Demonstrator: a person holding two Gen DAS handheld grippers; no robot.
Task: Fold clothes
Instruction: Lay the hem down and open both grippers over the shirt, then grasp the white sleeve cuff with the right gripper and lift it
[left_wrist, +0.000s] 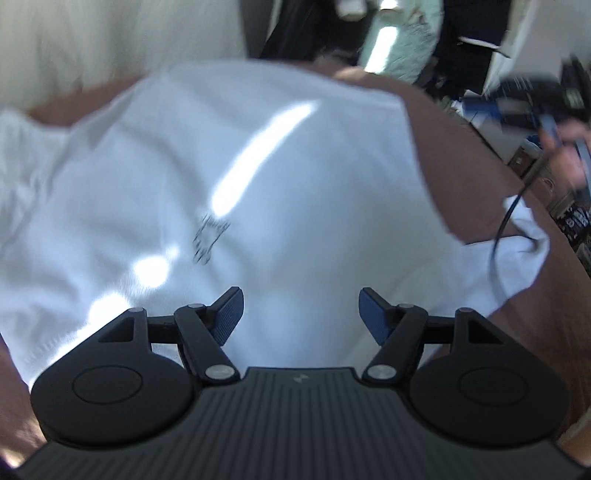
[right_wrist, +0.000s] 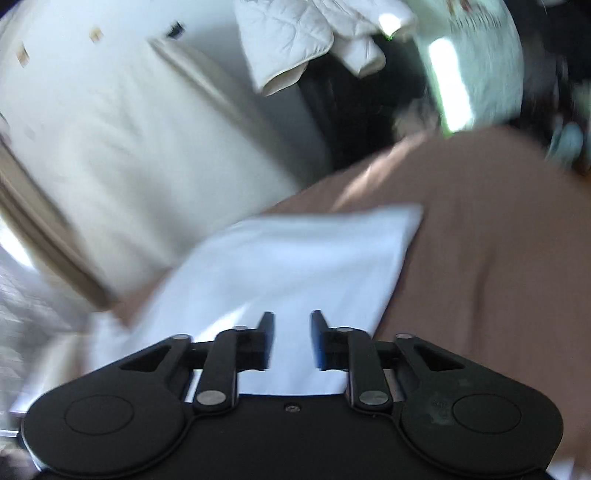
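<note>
A white T-shirt (left_wrist: 258, 177) with a small dark print (left_wrist: 208, 236) is observed spread on a tan bed cover (left_wrist: 480, 192), filling the left wrist view from 9 to 2 o'clock. The left gripper (left_wrist: 301, 314) is held above the cloth with its jaws well apart and nothing between them. The right gripper (right_wrist: 292, 341) is seen with a narrower gap, over the shirt but not visibly pinching it. In the left view a sleeve (left_wrist: 524, 240) is noted at 3 o'clock. The fabric is judged light, soft and limp; it is expected to sag and crease. A hold at the sleeve edge or hem corner is advised.
</note>
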